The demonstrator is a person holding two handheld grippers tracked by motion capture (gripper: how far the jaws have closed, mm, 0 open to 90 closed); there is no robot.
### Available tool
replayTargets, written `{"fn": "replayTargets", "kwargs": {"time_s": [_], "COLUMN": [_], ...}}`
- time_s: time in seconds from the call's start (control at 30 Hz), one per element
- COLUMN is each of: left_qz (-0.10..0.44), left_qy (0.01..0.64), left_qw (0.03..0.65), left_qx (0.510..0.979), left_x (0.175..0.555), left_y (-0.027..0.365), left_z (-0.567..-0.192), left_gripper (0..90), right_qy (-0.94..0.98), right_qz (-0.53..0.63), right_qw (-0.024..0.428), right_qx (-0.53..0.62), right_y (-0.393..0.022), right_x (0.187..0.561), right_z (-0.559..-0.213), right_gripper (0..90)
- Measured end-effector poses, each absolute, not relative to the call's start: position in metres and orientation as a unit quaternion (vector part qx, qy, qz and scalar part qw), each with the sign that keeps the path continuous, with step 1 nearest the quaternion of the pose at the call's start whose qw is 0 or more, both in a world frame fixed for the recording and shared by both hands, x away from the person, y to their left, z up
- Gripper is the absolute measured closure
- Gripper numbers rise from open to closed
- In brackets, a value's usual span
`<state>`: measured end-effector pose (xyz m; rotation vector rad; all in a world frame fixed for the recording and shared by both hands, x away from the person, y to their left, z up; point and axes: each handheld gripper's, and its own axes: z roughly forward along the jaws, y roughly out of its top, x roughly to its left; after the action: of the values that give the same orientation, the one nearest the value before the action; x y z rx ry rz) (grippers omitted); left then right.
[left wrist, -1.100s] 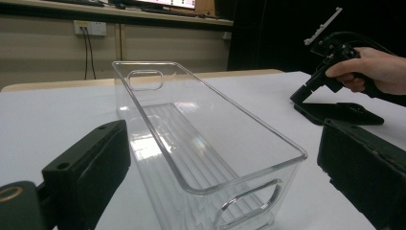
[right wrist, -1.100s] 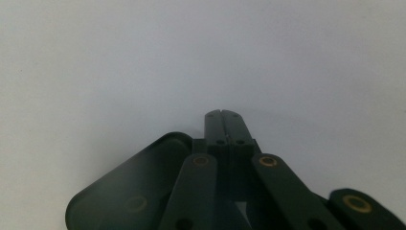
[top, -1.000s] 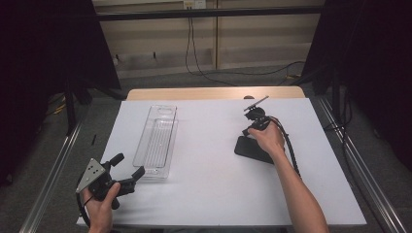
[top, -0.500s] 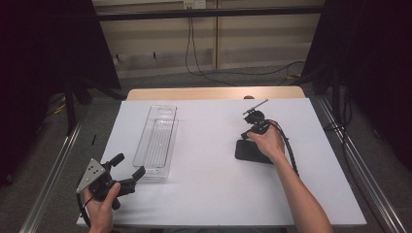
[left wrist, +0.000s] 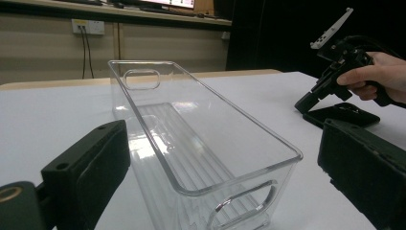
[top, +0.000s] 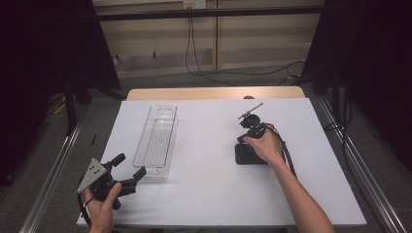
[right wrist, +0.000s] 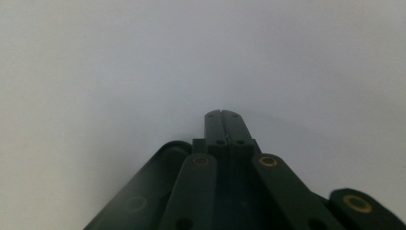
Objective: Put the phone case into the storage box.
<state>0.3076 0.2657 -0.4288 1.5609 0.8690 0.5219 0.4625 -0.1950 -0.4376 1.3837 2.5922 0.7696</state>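
right gripper (top: 248, 138) is closed on nothing, tip at the black pad (top: 250, 155) on the tabletop (top: 204, 184). left gripper (top: 127, 171) is open beside the clear bin (top: 158, 141), which sits empty; i judge loading unstarted.

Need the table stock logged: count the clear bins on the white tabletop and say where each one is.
1. The clear bin lies lengthwise on the left half of the white tabletop, empty, just ahead of the left tool. No other is in sight.
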Motion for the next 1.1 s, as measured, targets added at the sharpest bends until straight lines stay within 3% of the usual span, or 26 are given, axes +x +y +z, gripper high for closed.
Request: {"fn": "replayTargets", "kwargs": {"time_s": [1.1], "left_qz": [0.224], "left_qy": [0.374], "left_qw": [0.596], "left_qx": [0.674], "left_x": [0.308], "left_y": [0.268], "left_z": [-0.428], "left_gripper": [4.0], "right_qy": [0.865], "right_qz": [0.265], "right_qw": [0.048], "right_qx": [0.423], "right_y": [-0.194], "right_x": [0.407], "right_z": [-0.438], "right_gripper": [90.0]}}
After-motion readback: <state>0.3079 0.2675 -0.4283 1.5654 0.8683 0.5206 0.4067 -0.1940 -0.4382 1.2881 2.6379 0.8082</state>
